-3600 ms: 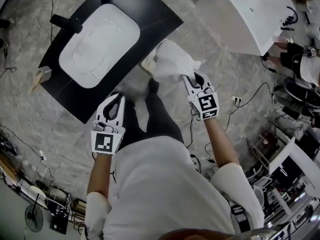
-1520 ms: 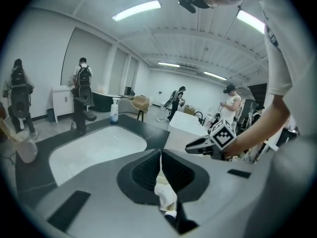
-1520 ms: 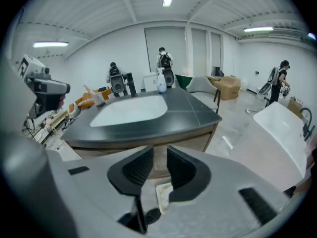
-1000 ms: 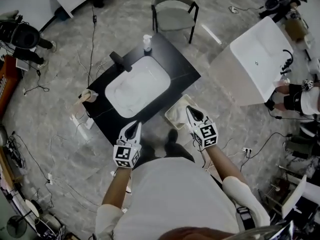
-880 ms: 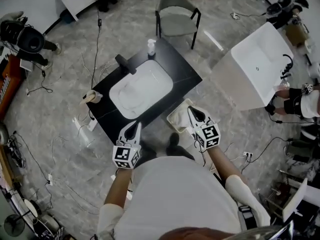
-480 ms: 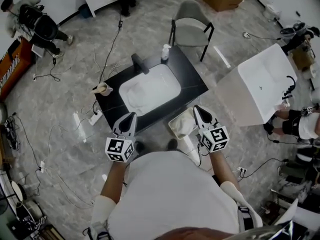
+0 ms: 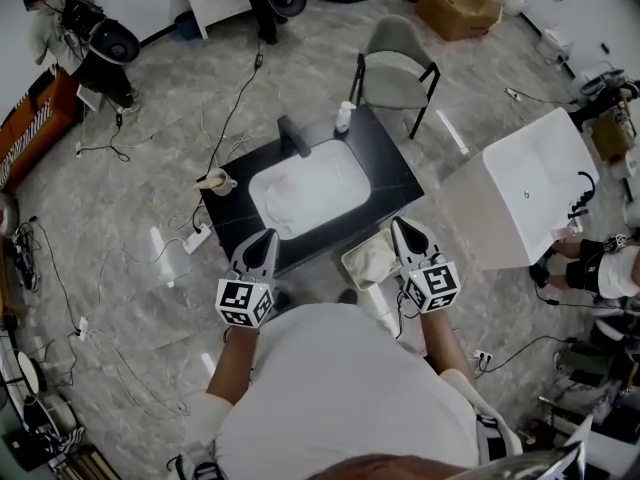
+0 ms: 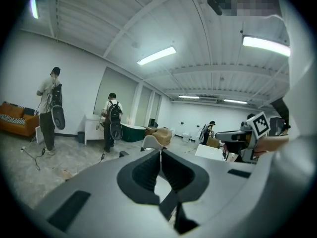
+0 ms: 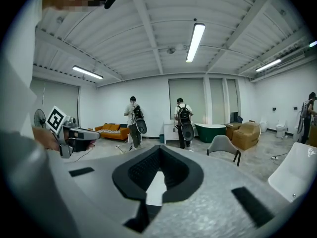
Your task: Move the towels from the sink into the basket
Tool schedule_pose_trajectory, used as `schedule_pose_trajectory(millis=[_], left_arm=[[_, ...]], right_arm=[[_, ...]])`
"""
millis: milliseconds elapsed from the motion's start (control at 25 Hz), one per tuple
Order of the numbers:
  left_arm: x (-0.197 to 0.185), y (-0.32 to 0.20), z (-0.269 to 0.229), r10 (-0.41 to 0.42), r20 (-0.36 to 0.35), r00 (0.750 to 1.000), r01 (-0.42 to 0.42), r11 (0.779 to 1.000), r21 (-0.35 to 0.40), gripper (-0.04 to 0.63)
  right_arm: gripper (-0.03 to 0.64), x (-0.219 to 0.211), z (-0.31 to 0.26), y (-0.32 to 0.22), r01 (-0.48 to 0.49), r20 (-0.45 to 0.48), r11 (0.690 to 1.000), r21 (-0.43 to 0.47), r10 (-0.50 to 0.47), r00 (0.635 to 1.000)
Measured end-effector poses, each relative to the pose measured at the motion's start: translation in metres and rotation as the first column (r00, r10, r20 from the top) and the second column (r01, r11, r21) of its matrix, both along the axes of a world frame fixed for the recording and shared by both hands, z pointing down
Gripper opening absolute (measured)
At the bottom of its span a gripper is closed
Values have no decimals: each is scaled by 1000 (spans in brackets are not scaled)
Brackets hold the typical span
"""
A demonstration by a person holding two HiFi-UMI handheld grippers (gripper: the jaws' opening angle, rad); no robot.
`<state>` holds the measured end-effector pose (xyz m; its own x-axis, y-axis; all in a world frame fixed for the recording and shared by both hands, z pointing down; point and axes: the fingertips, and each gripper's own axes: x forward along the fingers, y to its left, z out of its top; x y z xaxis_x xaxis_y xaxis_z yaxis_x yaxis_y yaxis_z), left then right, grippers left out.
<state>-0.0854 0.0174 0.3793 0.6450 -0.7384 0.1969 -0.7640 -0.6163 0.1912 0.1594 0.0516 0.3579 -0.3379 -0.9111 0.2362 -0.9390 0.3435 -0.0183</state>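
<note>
Both have risen: left gripper (image 7: pixel 264 240) and right gripper (image 7: pixel 404 228), jaws together, empty. Soft, light towel (image 7: pixel 376 259) fills the basket (image 7: pixel 347 260) by the counter's (image 7: pixel 386 168) corner; I'd pinch a fold.

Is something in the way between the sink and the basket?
Nothing visible is. The basket stands on the floor right beside the black counter that holds the sink; only bare countertop lies between them.
</note>
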Motion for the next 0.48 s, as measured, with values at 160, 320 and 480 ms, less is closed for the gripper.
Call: schedule_pose_trajectory(millis=[160,320,480], left_arm=[[-2,-3,-1,-1,-1,1000,1,1000,-2,12],[-5,-6,3,-2,11,1000,2,1000,-8,12],[-11,-12,12,-3,37,999,3,1000,-11,12]], right_arm=[[0,-3,-1,-6,3,2,1000,-3,-3,1000],[0,-9,3,-15,17,-7,1000,-17,-18,1000],[0,-22,16,-34,63,-51,997,-49,-65,997]])
